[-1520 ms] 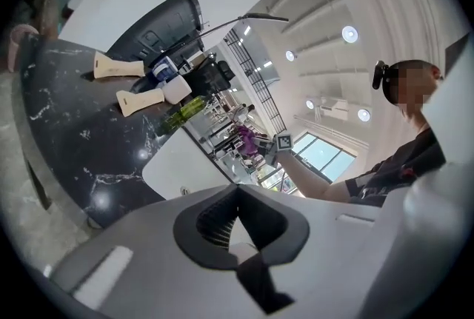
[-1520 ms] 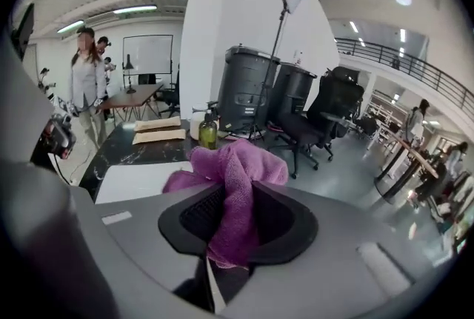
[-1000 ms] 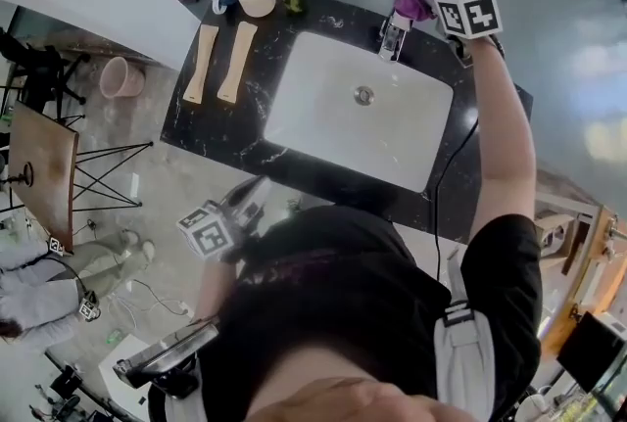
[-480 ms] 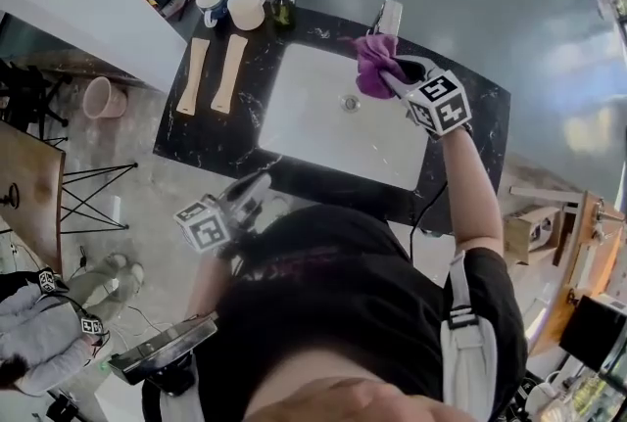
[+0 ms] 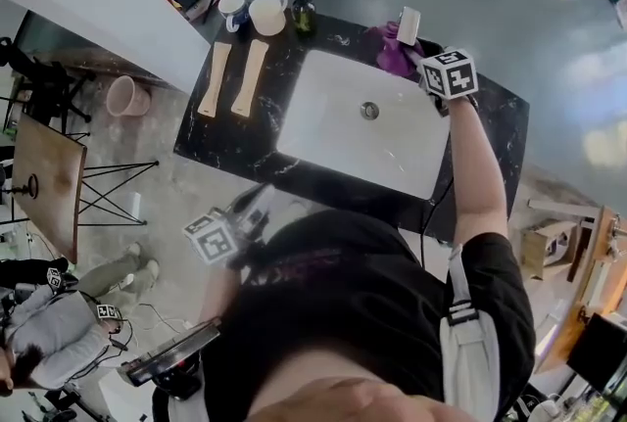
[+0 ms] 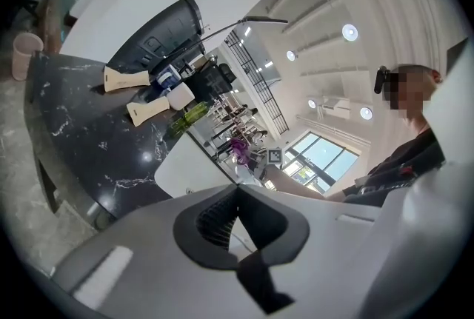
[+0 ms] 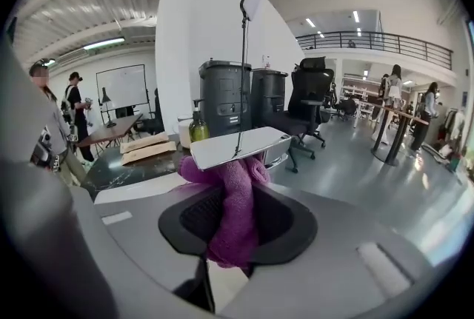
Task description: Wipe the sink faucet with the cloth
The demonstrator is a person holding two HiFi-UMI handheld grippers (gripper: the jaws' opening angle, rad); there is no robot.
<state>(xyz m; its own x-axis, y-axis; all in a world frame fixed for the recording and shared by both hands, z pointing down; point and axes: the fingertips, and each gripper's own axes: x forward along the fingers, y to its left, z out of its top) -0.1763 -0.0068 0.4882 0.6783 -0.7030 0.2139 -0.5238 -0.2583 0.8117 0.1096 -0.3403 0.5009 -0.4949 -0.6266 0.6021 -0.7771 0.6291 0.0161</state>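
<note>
The chrome faucet stands at the far rim of the white sink. My right gripper is shut on a purple cloth, which sits bunched just below the faucet at the basin's back edge. In the right gripper view the cloth hangs between the jaws, and its top presses against the underside of the flat faucet spout. My left gripper is held low by the person's body, in front of the counter. Its jaws are shut with nothing in them, as the left gripper view shows.
On the black marble counter, left of the sink, lie two wooden boards. Behind them stand two mugs and a green bottle. A pink bin and a wooden table stand on the floor at left. A person sits nearby.
My right gripper has carried the cloth from behind the faucet forward over the basin. It now holds it up against the underside of the spout. The left gripper has stayed where it was.
</note>
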